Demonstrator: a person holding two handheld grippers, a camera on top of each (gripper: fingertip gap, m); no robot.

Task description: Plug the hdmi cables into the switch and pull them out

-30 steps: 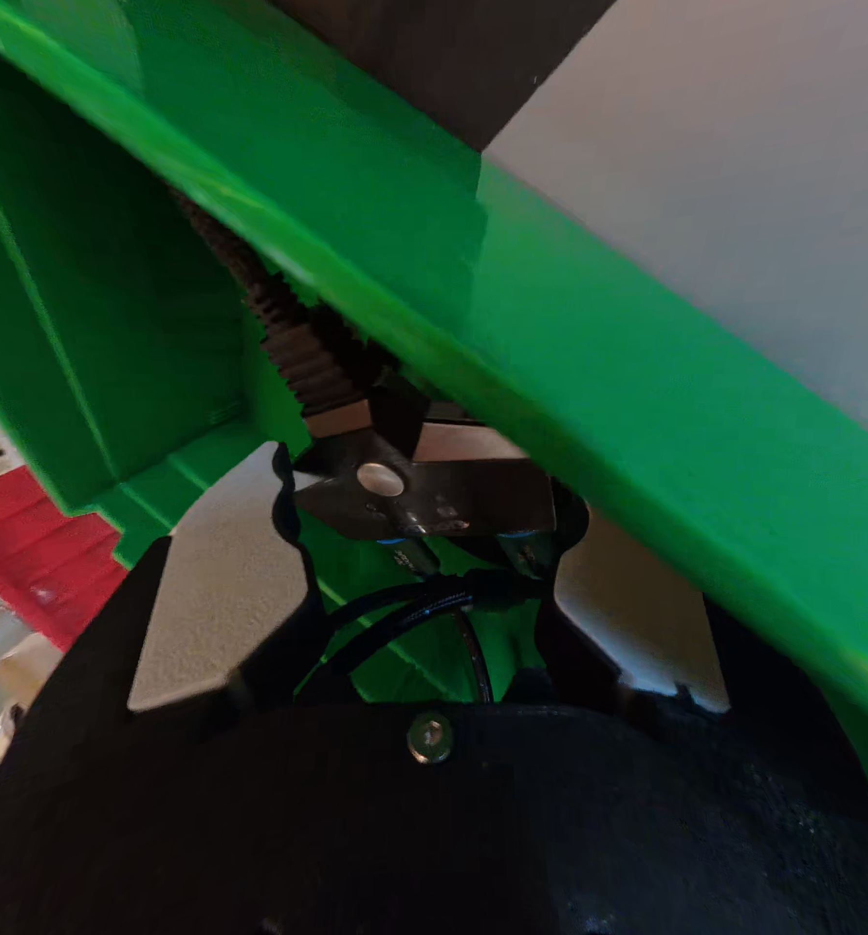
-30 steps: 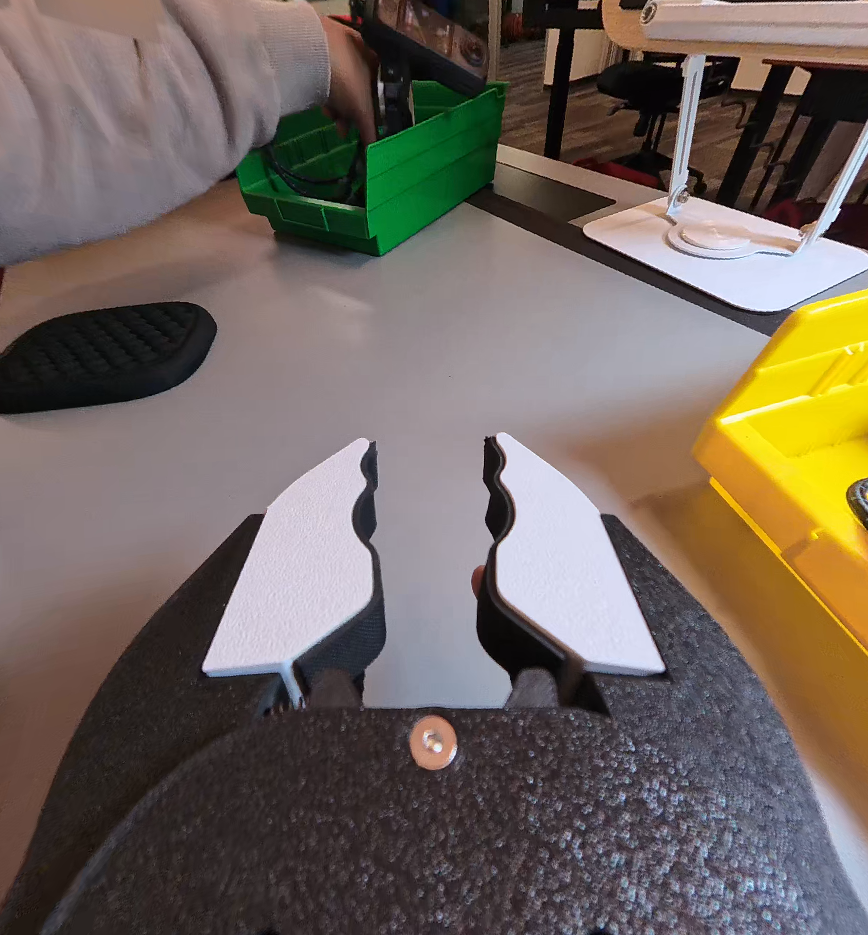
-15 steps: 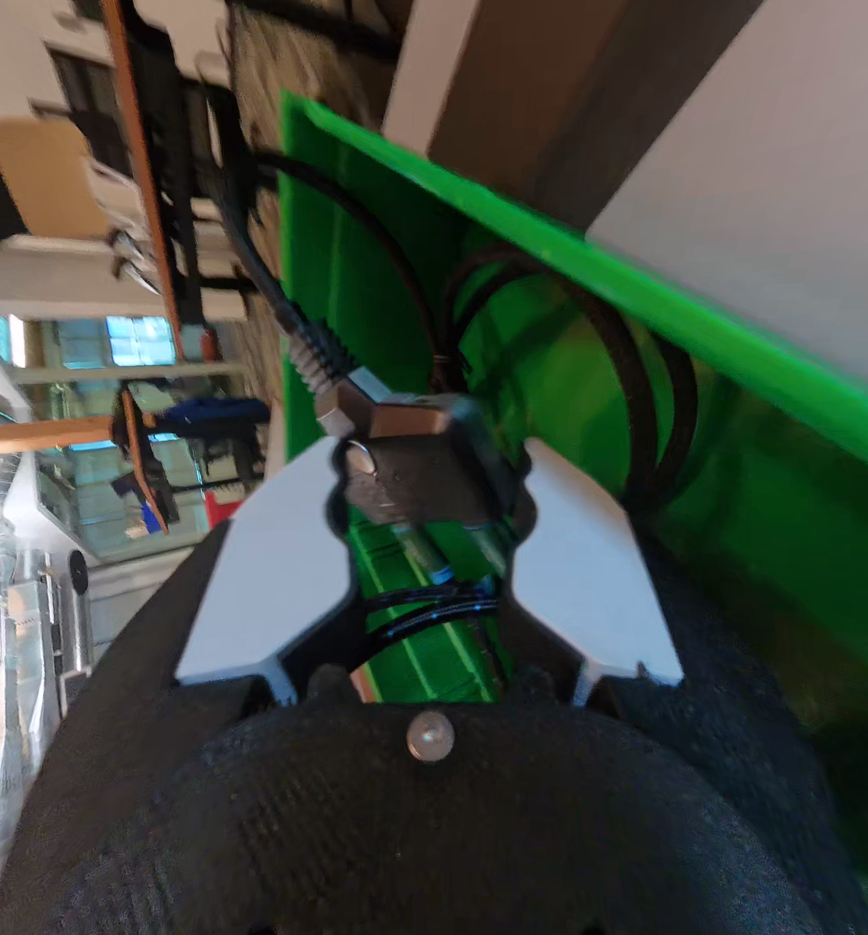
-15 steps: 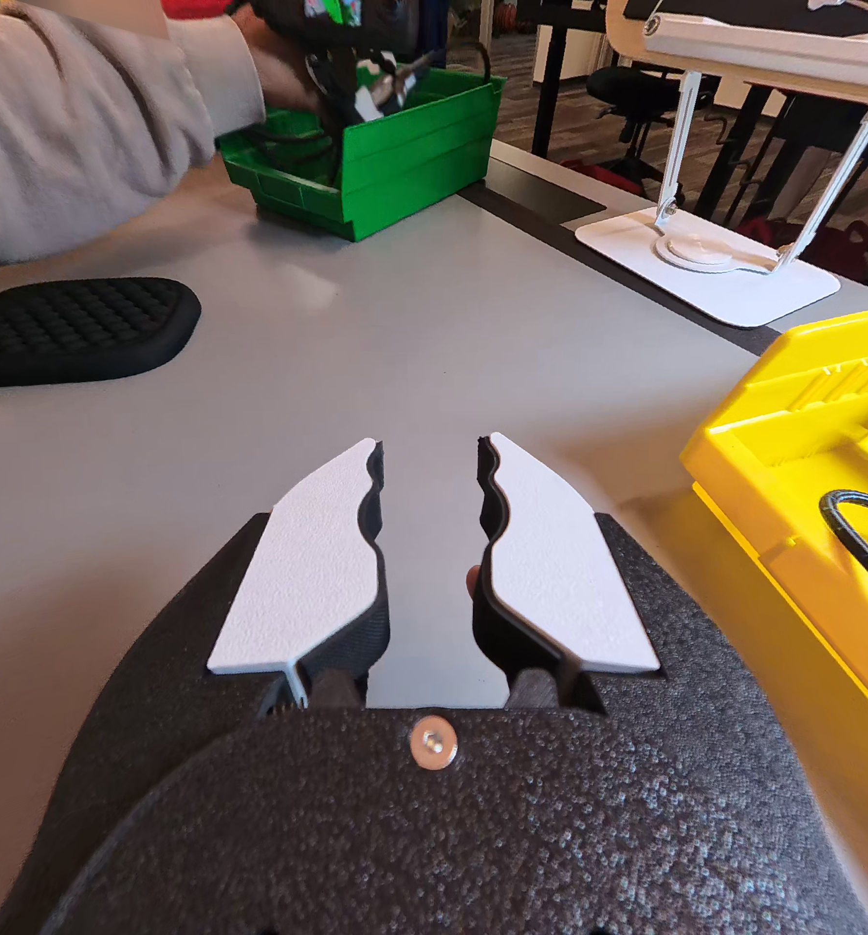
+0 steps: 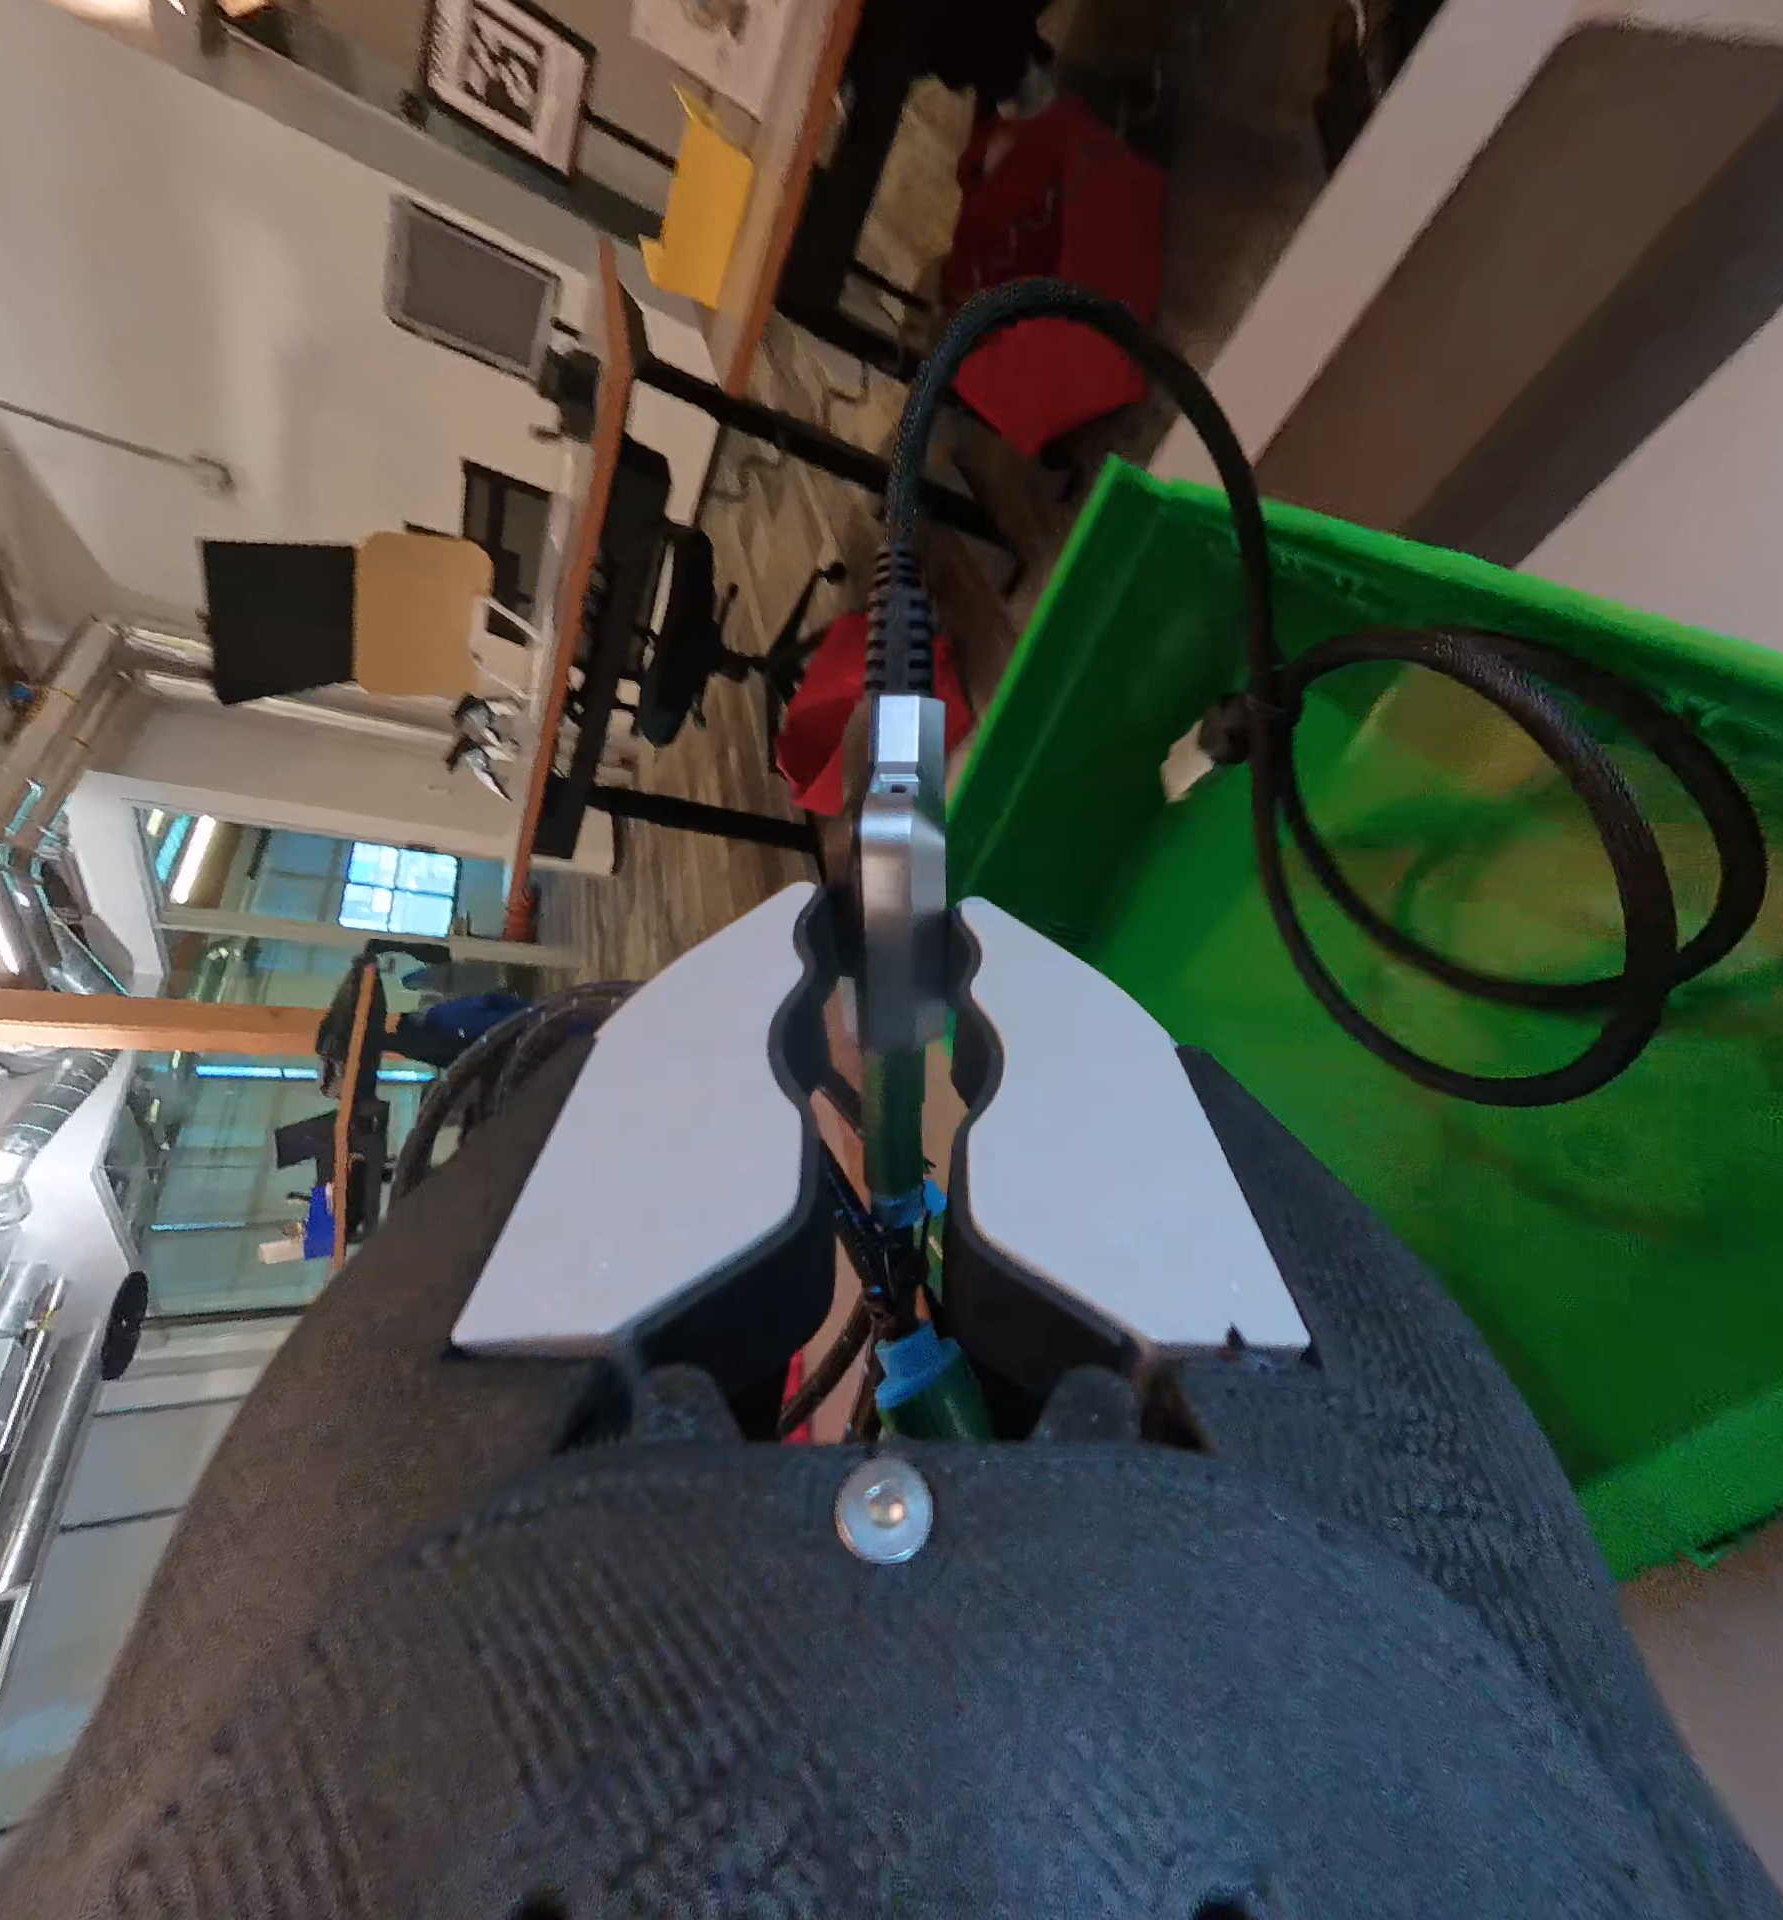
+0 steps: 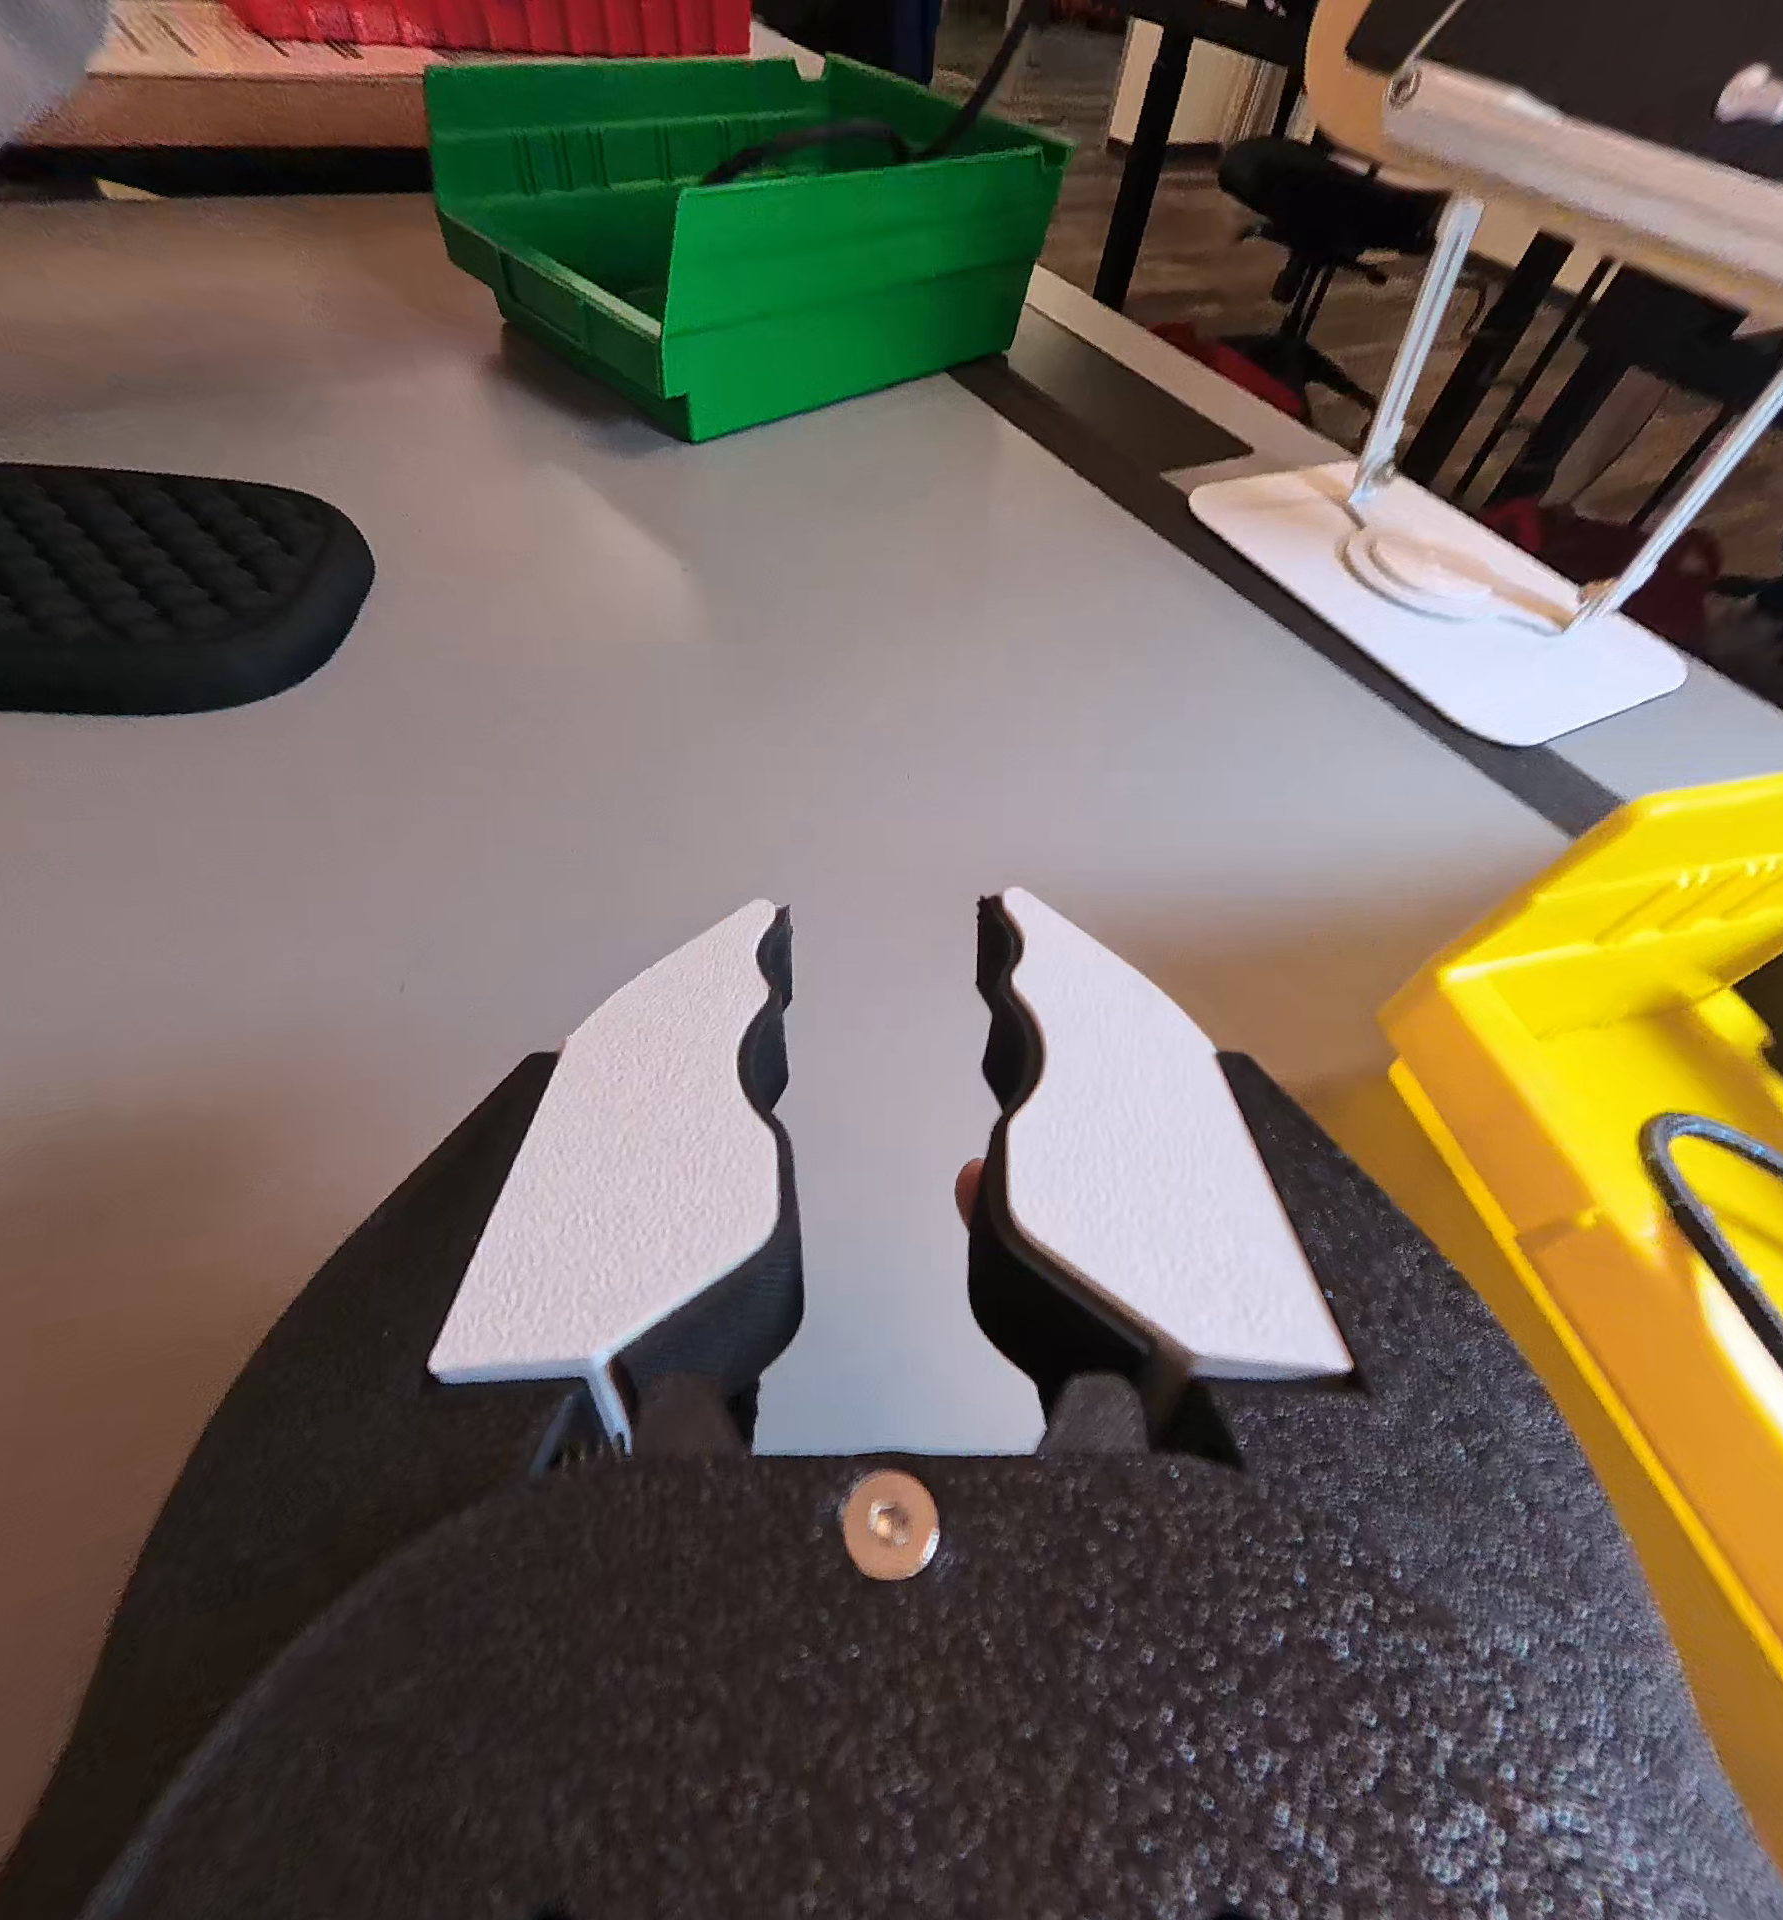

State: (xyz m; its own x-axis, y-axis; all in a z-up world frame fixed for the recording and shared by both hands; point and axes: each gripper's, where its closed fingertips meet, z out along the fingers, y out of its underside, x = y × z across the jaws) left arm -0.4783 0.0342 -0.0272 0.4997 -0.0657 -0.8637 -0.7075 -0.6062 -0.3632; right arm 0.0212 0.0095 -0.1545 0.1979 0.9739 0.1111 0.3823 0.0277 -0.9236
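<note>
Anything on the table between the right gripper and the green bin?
No. In the right wrist view, bare grey table runs from the open right gripper to the green bin.

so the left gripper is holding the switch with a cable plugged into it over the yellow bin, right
Not quite: the bin is green, not yellow. In the left wrist view the left gripper is shut on the switch, its braided cable looping over the green bin.

Left wrist view: rolled sideways, raised, close beside green bin (image 5: 1438,1195). Right wrist view: low over worktop (image 6: 762,727), level, facing same bin (image 6: 762,239) far off.
</note>
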